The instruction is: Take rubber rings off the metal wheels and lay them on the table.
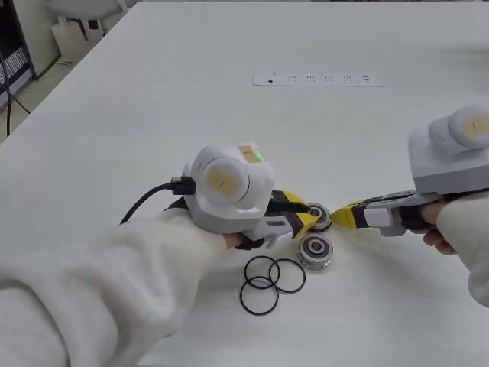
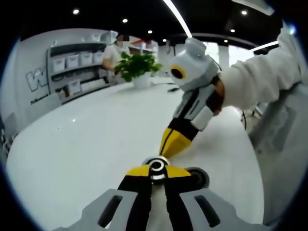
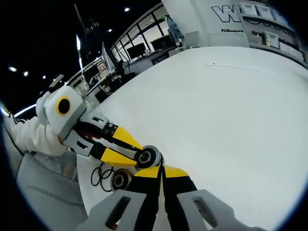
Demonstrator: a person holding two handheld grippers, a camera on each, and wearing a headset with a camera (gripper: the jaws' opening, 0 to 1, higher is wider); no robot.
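Closest to me is my fuzzy white sleeve (image 1: 92, 298), in the lower left of the head view. It ends at the left gripper (image 1: 309, 219), near the middle of the frame. Its yellow jaws are squeezed narrow on a small round metal wheel with a dark rim (image 1: 320, 217), one jaw on each side. The wheel sits on the big white table (image 1: 191, 99).

The right gripper (image 1: 341, 217) comes in from the right edge. Its jaws are pressed together, and their yellow point touches the held wheel. I cannot tell if a ring is pinched between them.

A second metal wheel (image 1: 315, 250) lies on the table just below the held one. Three thin black rubber rings (image 1: 269, 281) lie flat on the table to its lower left, overlapping each other.

In the upper left of the left gripper view, white boxes (image 2: 72, 60) stand in rows on grey shelves. I cannot see what is in them. A white pot (image 2: 142, 82) near the top middle holds a green leafy plant (image 2: 137, 65).

A big letter "W" (image 2: 36, 79) shows on the wall at the left. In the upper right of the right gripper view, a wall word (image 3: 226, 12) also starts with "W", but the rest is hard to read. The long white power strip (image 1: 318, 79) at the top of the head view has marks too small to read.
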